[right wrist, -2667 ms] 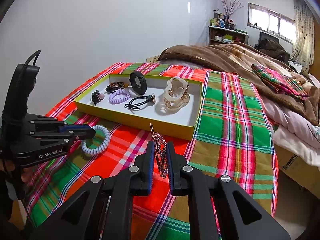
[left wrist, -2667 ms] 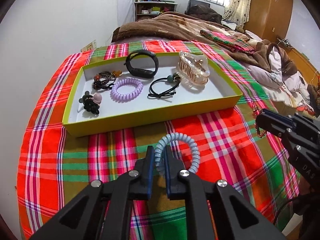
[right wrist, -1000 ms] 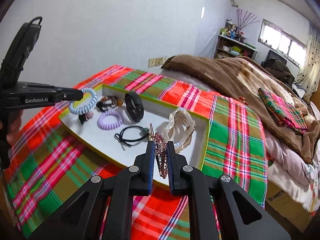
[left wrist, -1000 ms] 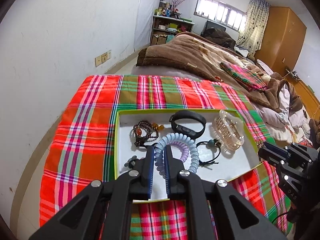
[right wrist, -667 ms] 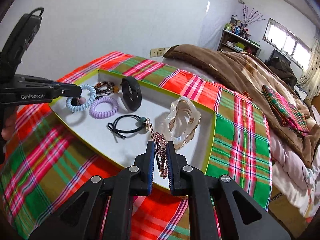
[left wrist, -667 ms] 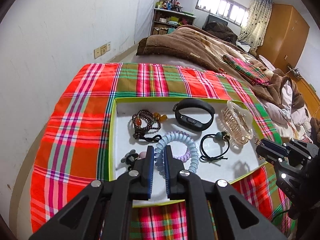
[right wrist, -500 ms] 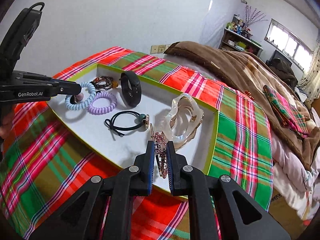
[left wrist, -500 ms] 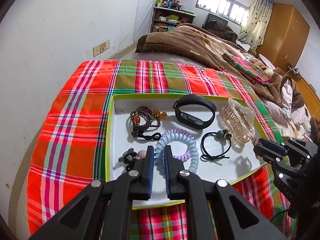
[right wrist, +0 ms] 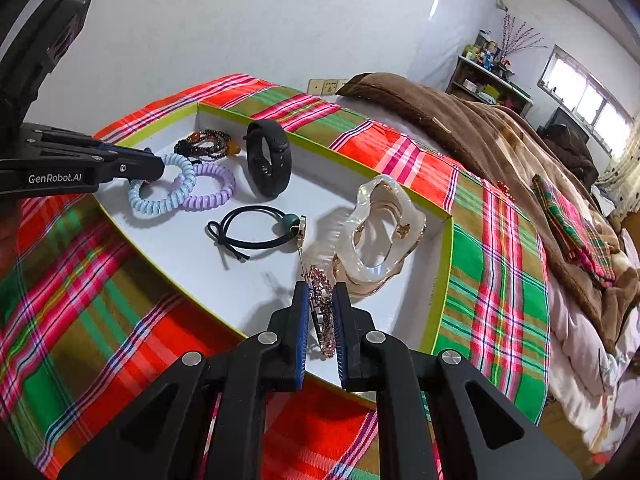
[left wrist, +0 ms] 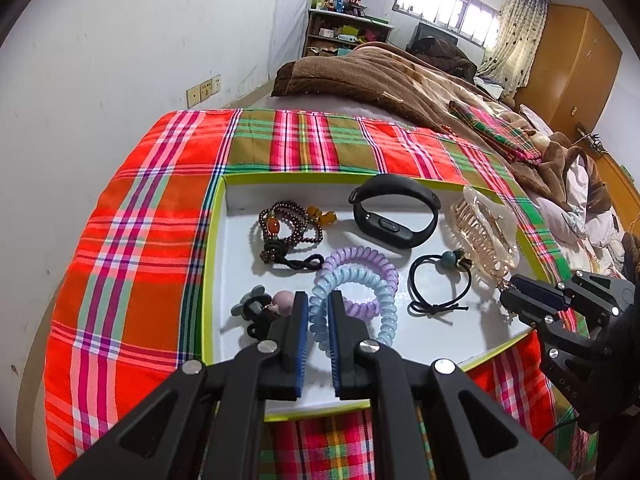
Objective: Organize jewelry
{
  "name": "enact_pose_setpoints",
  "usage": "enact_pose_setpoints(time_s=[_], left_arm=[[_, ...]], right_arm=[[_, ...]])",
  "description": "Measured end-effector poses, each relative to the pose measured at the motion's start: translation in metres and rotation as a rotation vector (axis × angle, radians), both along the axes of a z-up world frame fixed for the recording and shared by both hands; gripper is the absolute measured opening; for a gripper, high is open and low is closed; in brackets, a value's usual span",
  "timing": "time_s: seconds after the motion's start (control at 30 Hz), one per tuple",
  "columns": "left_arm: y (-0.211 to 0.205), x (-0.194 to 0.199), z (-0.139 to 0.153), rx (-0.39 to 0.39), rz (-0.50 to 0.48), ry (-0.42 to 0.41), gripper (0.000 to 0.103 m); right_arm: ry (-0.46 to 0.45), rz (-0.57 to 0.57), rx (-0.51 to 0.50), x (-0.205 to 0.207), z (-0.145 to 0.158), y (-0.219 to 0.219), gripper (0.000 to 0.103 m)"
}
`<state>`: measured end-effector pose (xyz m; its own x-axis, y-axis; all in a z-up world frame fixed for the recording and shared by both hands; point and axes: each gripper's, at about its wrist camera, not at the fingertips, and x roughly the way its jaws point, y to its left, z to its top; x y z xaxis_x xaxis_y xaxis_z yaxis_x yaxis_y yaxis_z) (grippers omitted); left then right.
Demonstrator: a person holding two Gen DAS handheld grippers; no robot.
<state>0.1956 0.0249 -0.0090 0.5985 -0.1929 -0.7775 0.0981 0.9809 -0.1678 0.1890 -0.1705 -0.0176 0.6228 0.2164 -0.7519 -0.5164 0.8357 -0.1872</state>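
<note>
Both my claws have come down over the tray (left wrist: 216,240).
Left claw (left wrist: 319,320) pinches the blue coil tie (left wrist: 352,280); right claw (right wrist: 321,312) pinches the beaded hairpin (right wrist: 320,300), at the clear clip's (right wrist: 380,232) seven o'clock.

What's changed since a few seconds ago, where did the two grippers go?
Both came forward from over the plaid cloth and down over the tray. The left gripper still holds the blue coil hair tie, the right gripper the beaded hairpin. Nothing released; tray items unmoved.

Black claw (left wrist: 319,320) arms, blue pads, silver screws, GenRobot.AI lettering
</note>
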Motion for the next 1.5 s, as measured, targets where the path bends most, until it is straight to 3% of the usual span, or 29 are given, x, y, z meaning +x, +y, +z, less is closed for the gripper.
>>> enact_pose_setpoints(time_s=[0.8,1.4,1.5], left_arm=[[0.002,-0.001,-0.005,-0.020,0.009,0.029,0.012],[0.000,-0.001,-0.006,-0.014,0.013,0.032,0.032],[-0.001,-0.002,-0.004,-0.018,0.016,0.027,0.040]], right_arm=[[0.062,-0.016,0.088,0.011,-0.002,-0.004,0.015],[0.066,-0.045,0.124,0.010,0.000,-0.008,0.017],[0.066,-0.055,0.133,0.009,0.001,-0.009,0.019]])
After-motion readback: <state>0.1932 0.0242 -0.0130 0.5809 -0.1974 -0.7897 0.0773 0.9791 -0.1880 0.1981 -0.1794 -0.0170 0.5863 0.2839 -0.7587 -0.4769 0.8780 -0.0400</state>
